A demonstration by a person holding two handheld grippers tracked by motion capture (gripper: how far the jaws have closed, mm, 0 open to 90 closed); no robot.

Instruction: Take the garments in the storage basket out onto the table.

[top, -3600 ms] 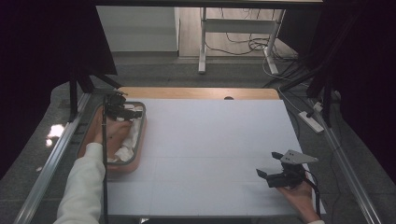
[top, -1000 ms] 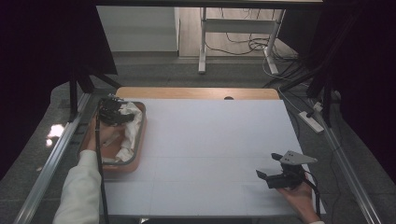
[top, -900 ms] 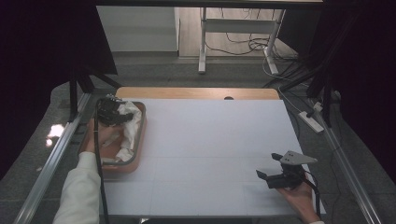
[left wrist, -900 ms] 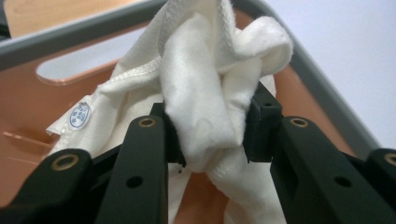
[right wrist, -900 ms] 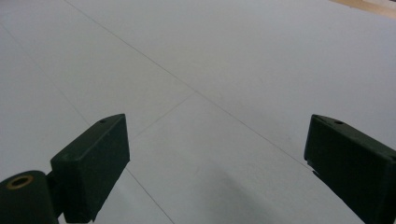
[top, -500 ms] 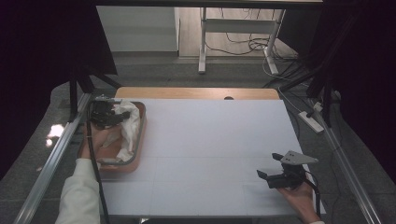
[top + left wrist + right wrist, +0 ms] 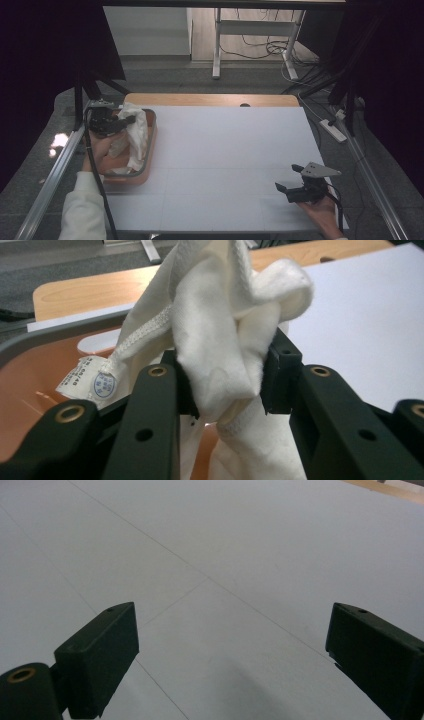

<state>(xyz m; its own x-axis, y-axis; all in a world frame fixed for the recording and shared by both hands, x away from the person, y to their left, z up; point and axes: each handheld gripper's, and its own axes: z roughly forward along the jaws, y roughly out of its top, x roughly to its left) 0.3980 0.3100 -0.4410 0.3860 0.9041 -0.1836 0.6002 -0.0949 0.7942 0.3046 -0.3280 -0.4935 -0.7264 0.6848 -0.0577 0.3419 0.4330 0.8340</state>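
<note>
Right at the near edge of the table [image 7: 225, 150], my right gripper [image 7: 290, 177] sits low over the white surface, held in my right hand [image 7: 320, 212]. Its jaws stand wide apart with nothing between them; in the right gripper view I see only bare white tabletop in the gap, crossed by faint seam lines.

Over on my left, a little farther out, my left gripper [image 7: 131, 119] is clamped on a white cloth [image 7: 134, 135]. In the left gripper view the two black pads pinch a thick bunched fold of the cloth [image 7: 225, 340] from either side, the fabric bulging up above the jaws and hanging down below them. A stitched hem runs along one edge, and a small printed label [image 7: 90, 382] dangles at the lower left of the bundle.

The cloth rises from an orange tray [image 7: 125, 177] with a grey rim that lies along the left edge of the table. Part of the fabric is lifted near the tray's far end, where my gripper has it, while the rest trails down into the tray toward me. My left hand [image 7: 97, 150] and white sleeve [image 7: 82, 210] reach in alongside the tray.

Beyond the tray and the white top, a strip of bare wood [image 7: 210, 99] shows at the table's far edge.
</note>
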